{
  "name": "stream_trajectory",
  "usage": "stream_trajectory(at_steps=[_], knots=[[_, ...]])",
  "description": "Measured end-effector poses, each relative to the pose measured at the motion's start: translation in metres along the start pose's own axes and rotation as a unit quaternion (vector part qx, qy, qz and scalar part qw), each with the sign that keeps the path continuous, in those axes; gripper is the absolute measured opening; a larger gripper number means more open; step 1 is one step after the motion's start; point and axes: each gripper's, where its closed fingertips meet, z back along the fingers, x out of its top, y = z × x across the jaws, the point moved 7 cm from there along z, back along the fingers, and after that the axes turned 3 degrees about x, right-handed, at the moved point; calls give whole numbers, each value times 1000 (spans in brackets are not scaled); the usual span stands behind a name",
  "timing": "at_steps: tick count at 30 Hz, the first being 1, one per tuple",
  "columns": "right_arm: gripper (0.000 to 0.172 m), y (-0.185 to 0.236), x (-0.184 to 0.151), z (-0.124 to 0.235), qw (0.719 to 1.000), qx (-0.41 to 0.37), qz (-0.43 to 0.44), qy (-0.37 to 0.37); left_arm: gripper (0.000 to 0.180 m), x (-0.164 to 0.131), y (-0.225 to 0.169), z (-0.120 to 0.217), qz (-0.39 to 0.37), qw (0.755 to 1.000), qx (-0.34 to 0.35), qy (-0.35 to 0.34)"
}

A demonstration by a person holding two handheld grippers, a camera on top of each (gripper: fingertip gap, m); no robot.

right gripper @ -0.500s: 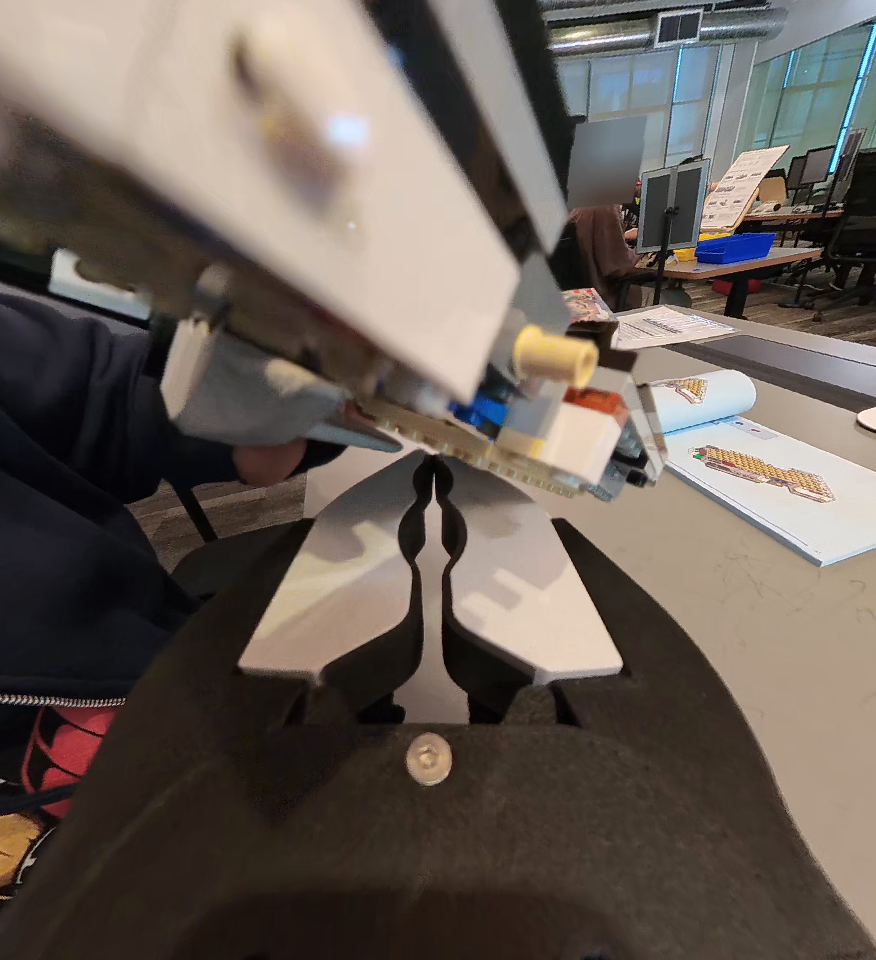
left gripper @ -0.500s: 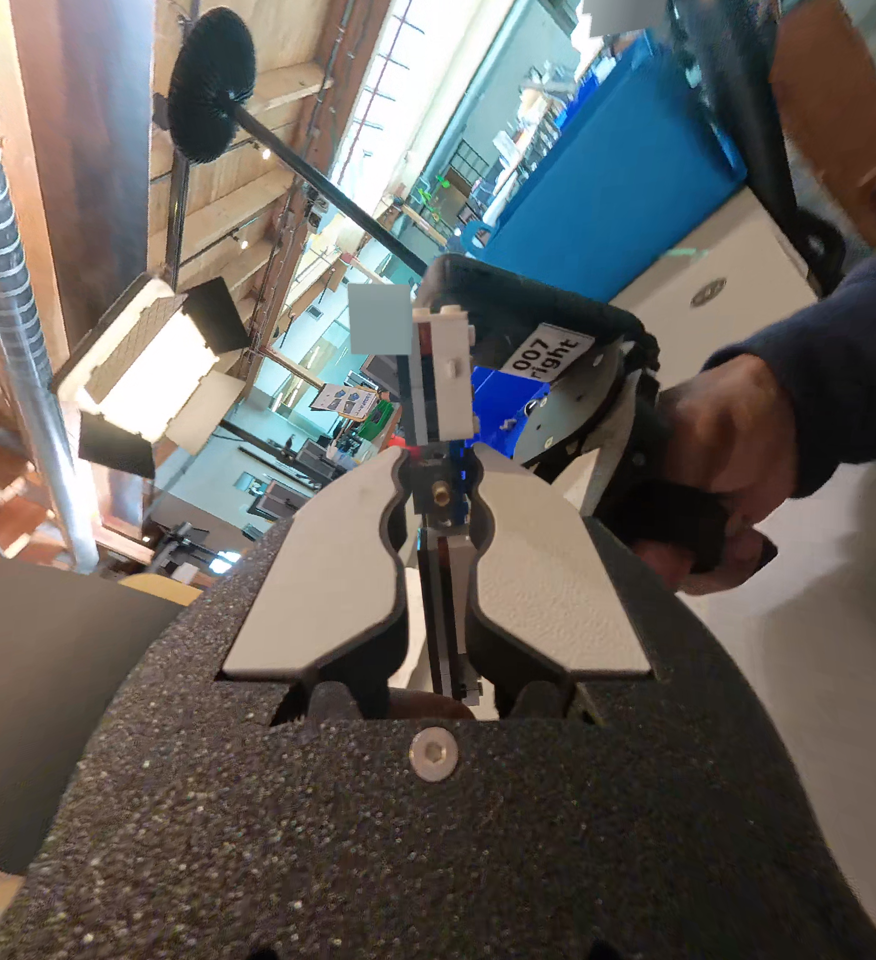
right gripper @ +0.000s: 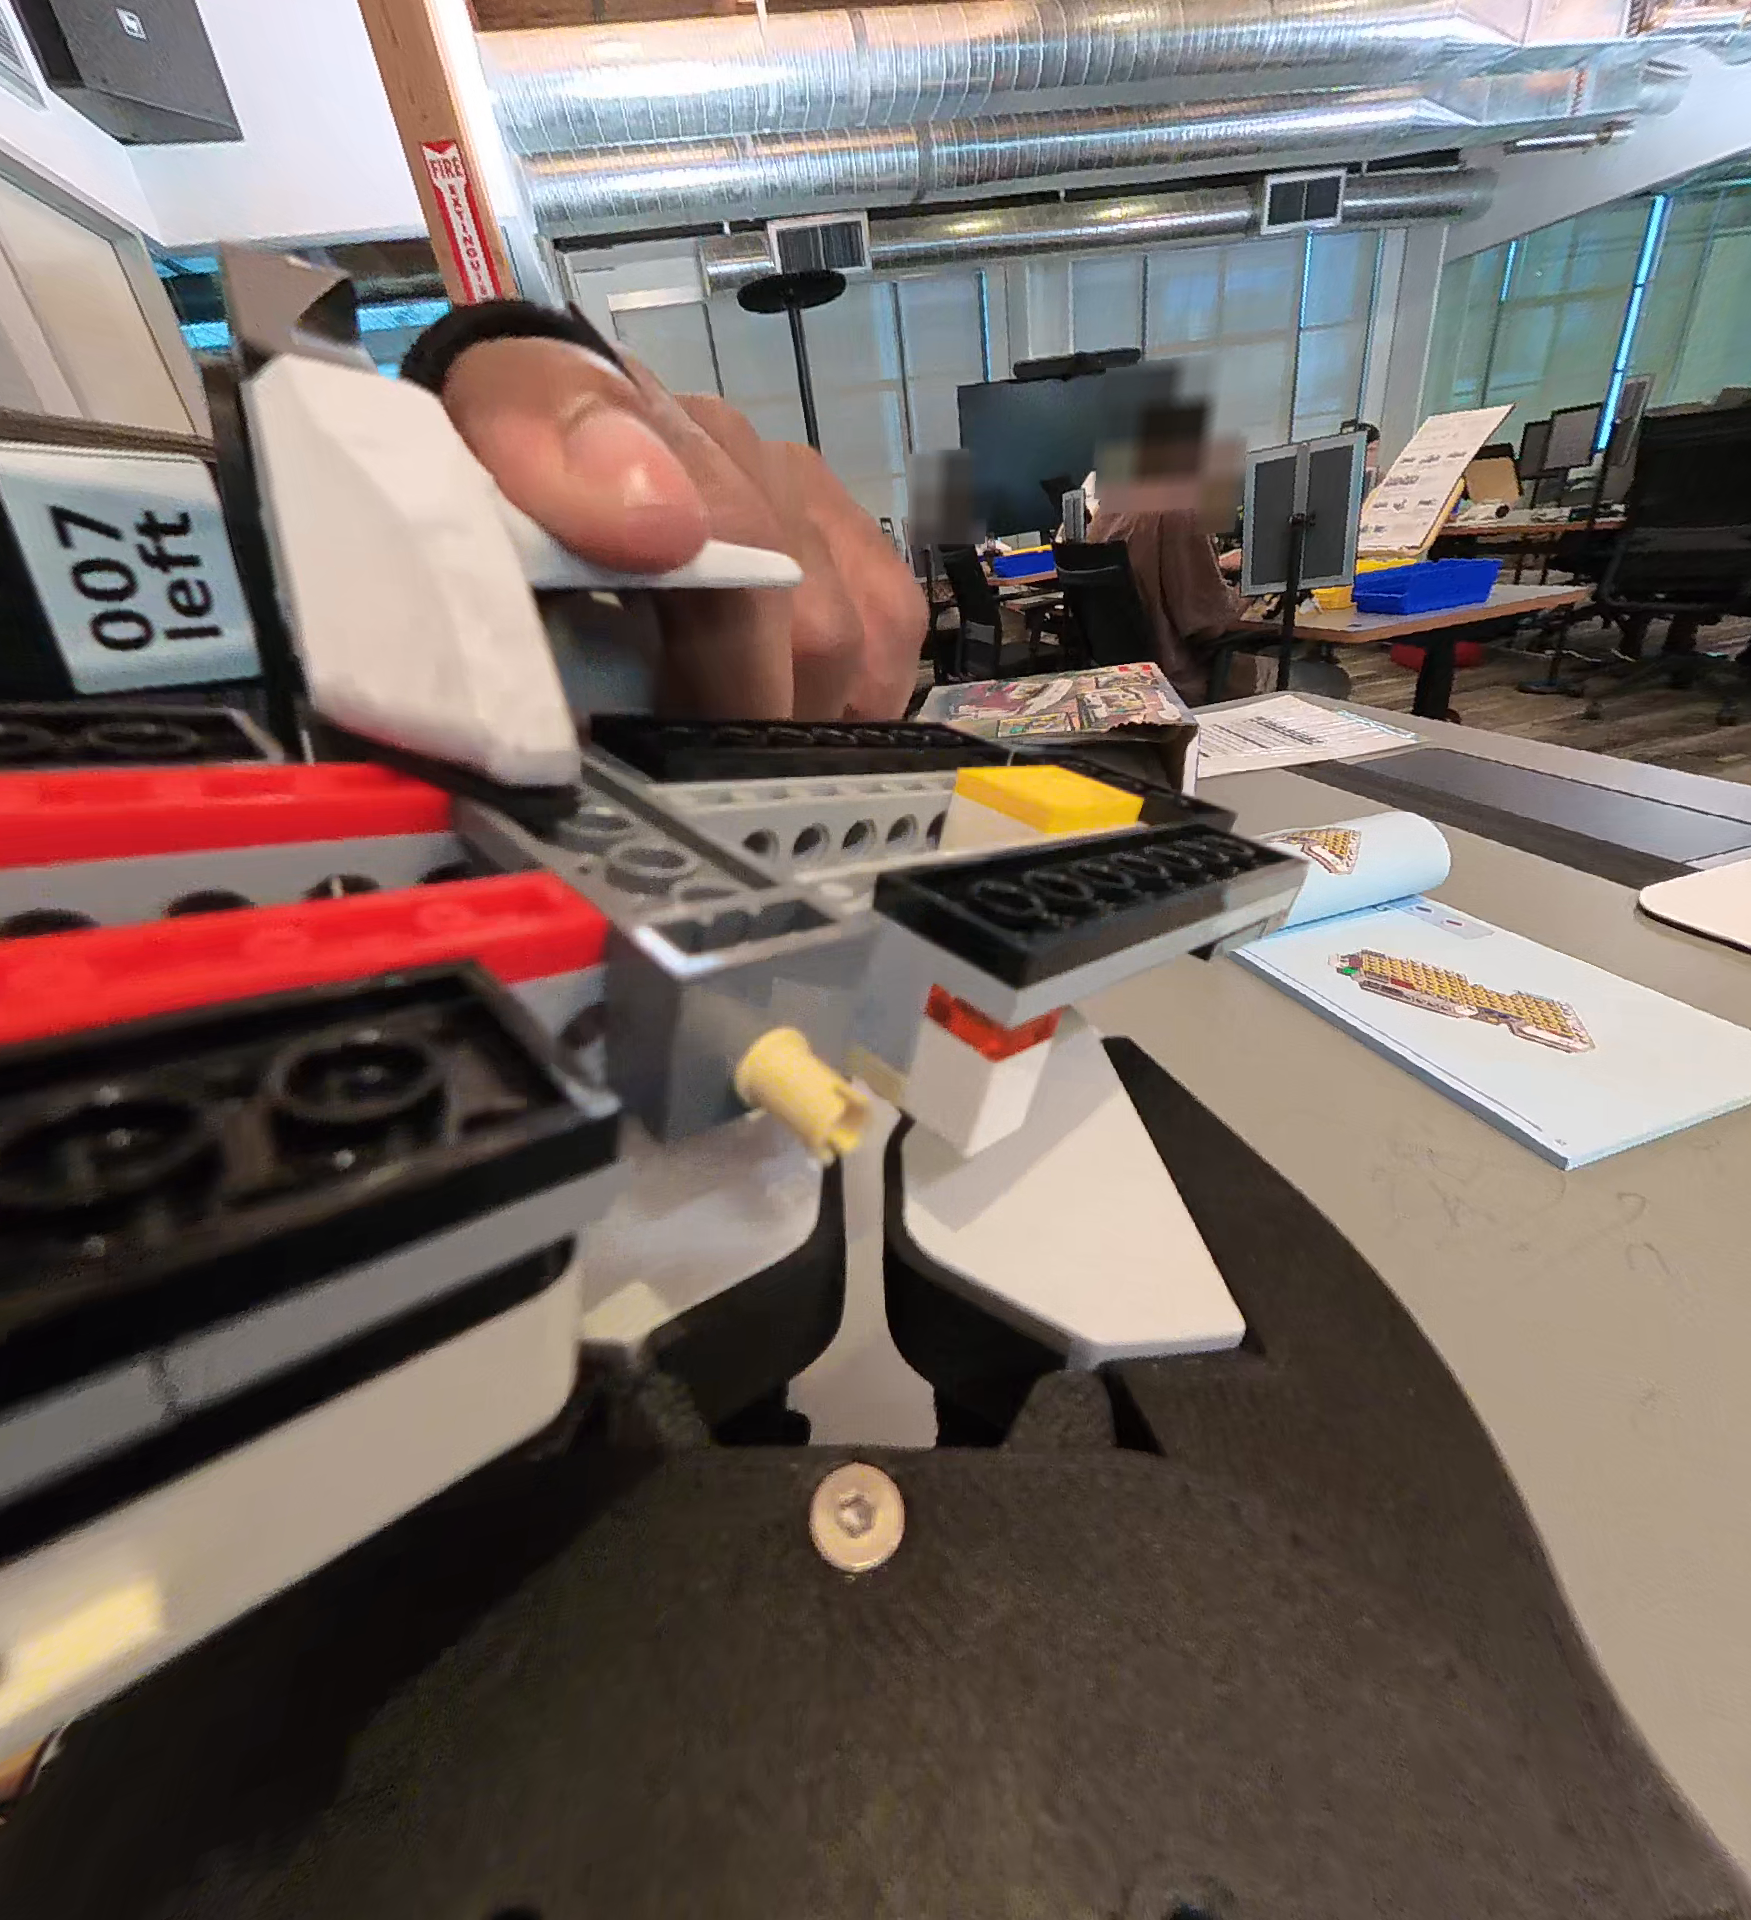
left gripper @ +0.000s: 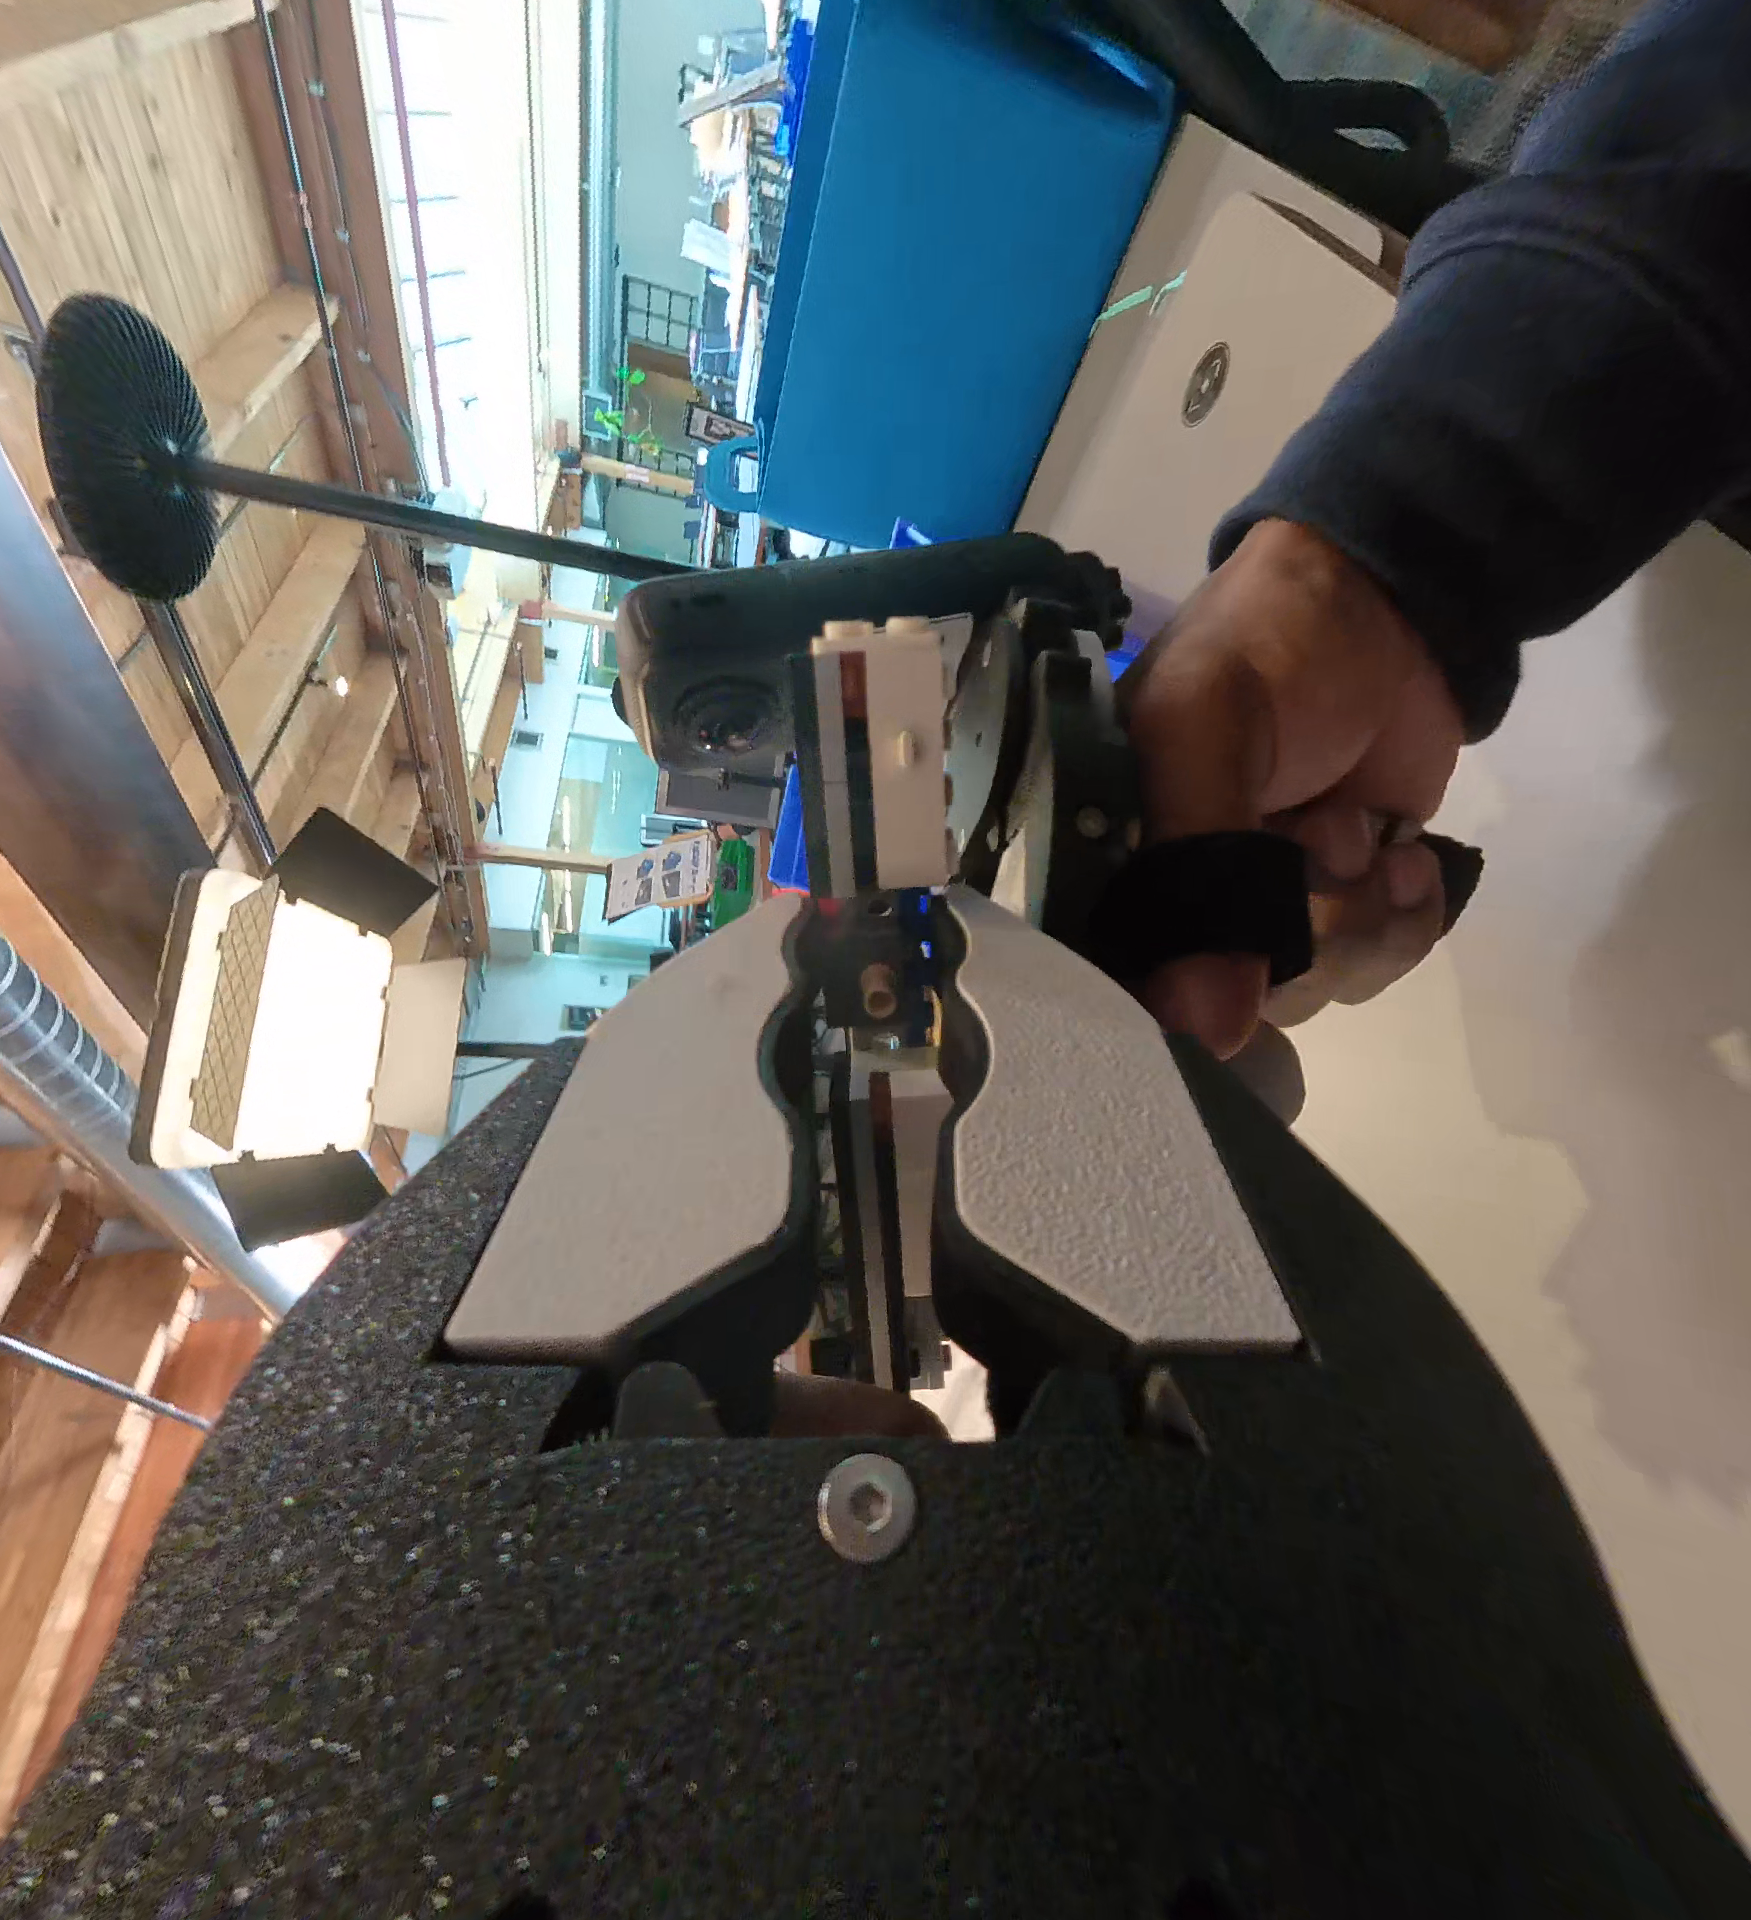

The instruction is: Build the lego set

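Left gripper: the left gripper (left gripper: 876,935) has its jaws part way open and clamped on a brick model (left gripper: 881,769). Both pads press on its dark middle section, so it's properly held, up off the desk.

Model: a grey, black, red and white build with one yellow tile. Seen from the right wrist, it fills the left half of the view, underside up, with a tan pin (right gripper: 798,1101) poking out toward the camera.

Right gripper: the right gripper (right gripper: 866,1132) has its jaws squeezed together with only a thin slit showing. I can't see anything between them. The tips run in right under the model beside that pin, and whether they actually touch it I can't tell.

Hands: one hand (left gripper: 1297,748) grips the right tool just behind the model.

Desk: the grey desk (right gripper: 1473,1403) has an open instruction booklet (right gripper: 1536,1029) lying well off to the right.
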Motion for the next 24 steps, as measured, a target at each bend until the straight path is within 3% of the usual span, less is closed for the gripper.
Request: stream_trajectory(at_steps=[8, 9, 10, 24], knots=[[0, -3, -4, -1, 1000, -4, 3, -3, 26, 7, -8, -1, -94, 995, -18, -23], [0, -4, -5, -1, 1000, -7, 2, -2, 27, 6, -8, -2, -89, 996, -23, -18], [22, -4, -6, -1, 1000, -10, 3, 0, 28, 5, -7, -2, -81, 996, -32, -11], [17, -2, -11, -2, 999, -6, 31, 30, 49, 14, 6, -5, -41, 982, -151, 106]])
